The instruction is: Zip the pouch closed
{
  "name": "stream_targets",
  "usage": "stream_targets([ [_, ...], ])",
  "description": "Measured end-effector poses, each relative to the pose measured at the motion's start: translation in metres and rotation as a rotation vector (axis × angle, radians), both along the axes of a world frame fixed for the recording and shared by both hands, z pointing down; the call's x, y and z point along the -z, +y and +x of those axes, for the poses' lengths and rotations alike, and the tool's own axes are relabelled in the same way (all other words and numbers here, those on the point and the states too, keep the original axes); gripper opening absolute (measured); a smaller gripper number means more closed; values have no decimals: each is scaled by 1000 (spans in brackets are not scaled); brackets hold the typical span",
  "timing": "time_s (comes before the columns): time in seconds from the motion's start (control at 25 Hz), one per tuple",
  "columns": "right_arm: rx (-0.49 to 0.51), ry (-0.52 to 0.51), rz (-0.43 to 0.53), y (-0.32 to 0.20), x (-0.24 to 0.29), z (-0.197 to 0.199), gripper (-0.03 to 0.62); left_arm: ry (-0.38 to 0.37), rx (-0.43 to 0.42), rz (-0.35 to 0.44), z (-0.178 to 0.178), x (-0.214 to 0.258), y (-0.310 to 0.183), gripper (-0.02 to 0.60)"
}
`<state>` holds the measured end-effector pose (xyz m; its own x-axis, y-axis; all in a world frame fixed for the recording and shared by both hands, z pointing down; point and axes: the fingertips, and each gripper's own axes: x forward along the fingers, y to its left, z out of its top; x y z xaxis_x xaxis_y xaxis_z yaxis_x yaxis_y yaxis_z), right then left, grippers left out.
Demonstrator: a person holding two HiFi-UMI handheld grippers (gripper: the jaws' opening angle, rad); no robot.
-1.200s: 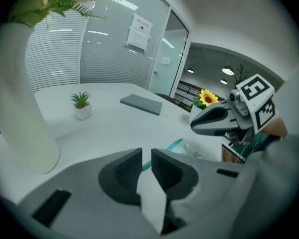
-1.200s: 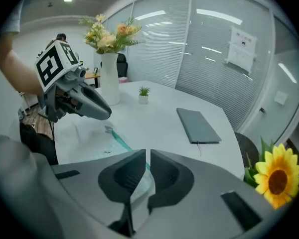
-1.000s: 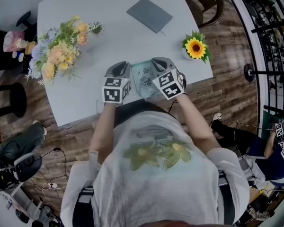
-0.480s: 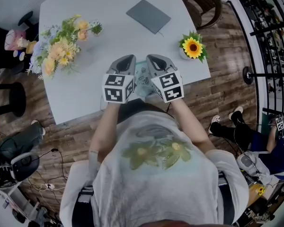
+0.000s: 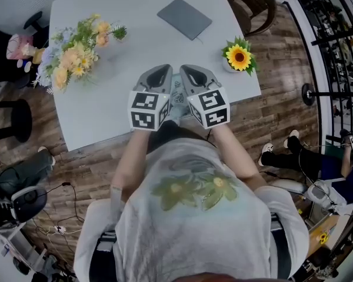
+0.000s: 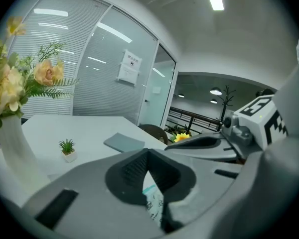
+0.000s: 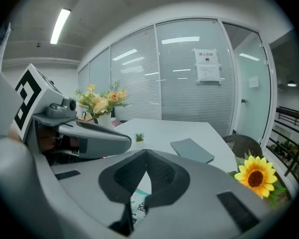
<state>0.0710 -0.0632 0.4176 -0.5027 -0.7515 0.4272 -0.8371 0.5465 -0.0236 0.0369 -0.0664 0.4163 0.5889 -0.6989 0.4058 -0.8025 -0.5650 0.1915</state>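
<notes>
The pouch (image 5: 176,97), clear with a teal edge and dark print, is held up between the two tools over the near edge of the white table (image 5: 135,40), close to the person's chest. The left gripper (image 5: 159,75) is clamped on the pouch's left part and the right gripper (image 5: 191,75) on its right part, the two side by side and almost touching. Farther out on the table are a grey notebook (image 5: 185,18) towards the far edge, a sunflower (image 5: 239,56) at the right edge, a bouquet (image 5: 76,57) in a white vase (image 6: 12,143) at the left, and a small green plant (image 6: 67,150).
</notes>
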Motion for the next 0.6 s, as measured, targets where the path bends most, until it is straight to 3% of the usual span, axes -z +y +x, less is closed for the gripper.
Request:
stream_targets([
  [0.6, -20, -46, -13, 1, 10, -3, 17, -25, -42, 32, 2, 9, 1, 5],
])
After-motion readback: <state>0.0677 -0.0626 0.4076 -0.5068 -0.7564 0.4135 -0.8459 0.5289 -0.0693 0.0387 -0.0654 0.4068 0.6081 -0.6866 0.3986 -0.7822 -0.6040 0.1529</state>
